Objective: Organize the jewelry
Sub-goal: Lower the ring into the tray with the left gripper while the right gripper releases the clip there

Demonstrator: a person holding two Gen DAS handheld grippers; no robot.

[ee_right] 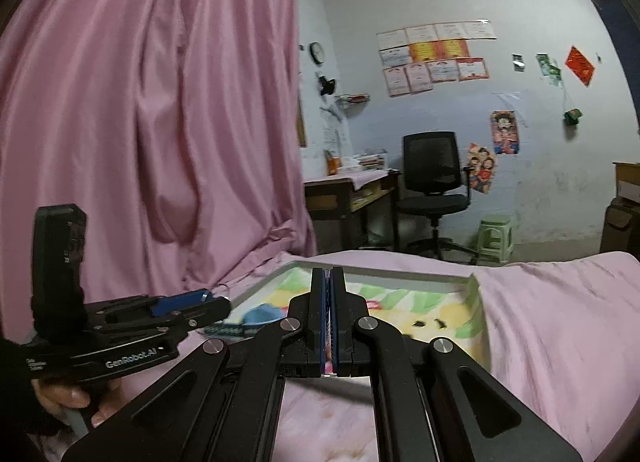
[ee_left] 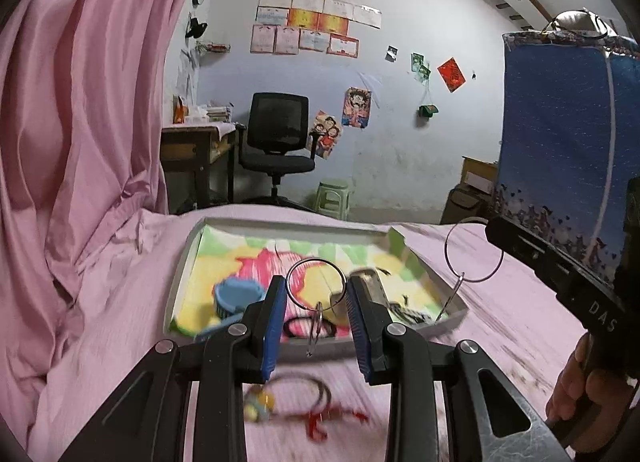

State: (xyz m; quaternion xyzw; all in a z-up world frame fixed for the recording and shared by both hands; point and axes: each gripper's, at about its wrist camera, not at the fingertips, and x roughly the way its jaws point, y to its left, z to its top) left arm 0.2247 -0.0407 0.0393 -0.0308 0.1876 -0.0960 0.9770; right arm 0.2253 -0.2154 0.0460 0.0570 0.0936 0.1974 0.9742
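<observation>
My left gripper (ee_left: 317, 282) holds a silver hoop earring (ee_left: 294, 262) across its width, the ring touching both blue pads and a small hook dangling below. It hovers over the near rim of a white tray (ee_left: 180, 262) lined with bright cloth. My right gripper (ee_right: 328, 274) is shut above the tray (ee_right: 400, 272). In the left wrist view its tip (ee_left: 490, 227) meets a second silver hoop (ee_left: 448, 258), which hangs in the air with its pin pointing down. A bracelet with a bead and red cord (ee_left: 296, 402) lies blurred on the pink bedspread below my left fingers.
The tray also holds a blue round container (ee_left: 236, 296), a black hair tie (ee_left: 308, 328) and dark metal pieces (ee_left: 408, 314). A pink curtain (ee_left: 80, 141) hangs left, a blue fabric cabinet (ee_left: 560, 141) stands right. A hand (ee_left: 576, 390) grips the right tool.
</observation>
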